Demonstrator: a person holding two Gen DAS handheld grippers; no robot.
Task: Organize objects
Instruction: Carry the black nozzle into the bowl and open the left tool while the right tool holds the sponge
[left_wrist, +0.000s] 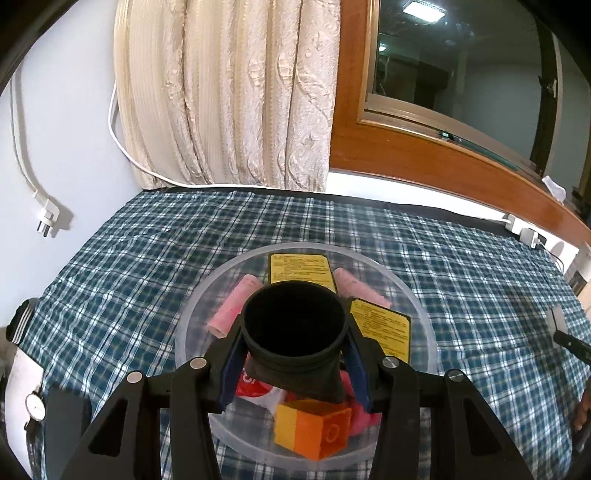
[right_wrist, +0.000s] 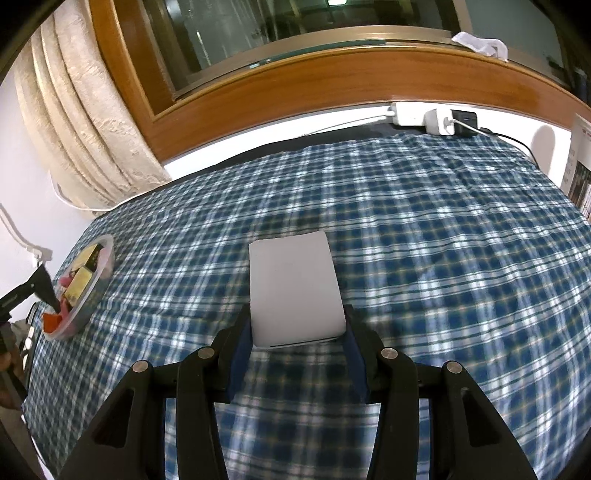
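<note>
My left gripper (left_wrist: 295, 354) pinches the black cup (left_wrist: 294, 325) above the crowded clear bowl (left_wrist: 413, 295) near the table's left edge, where releasing may tip it, while only the right view shows fingers seemingly clamping the white box (right_wrist: 293, 288) mid-table.

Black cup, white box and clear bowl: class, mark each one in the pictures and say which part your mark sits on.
black cup (left_wrist: 295, 354): left wrist view, outer wall below the rim.
white box (right_wrist: 293, 288): right wrist view, middle of its top face.
clear bowl (left_wrist: 424, 314): left wrist view, right rim.
</note>
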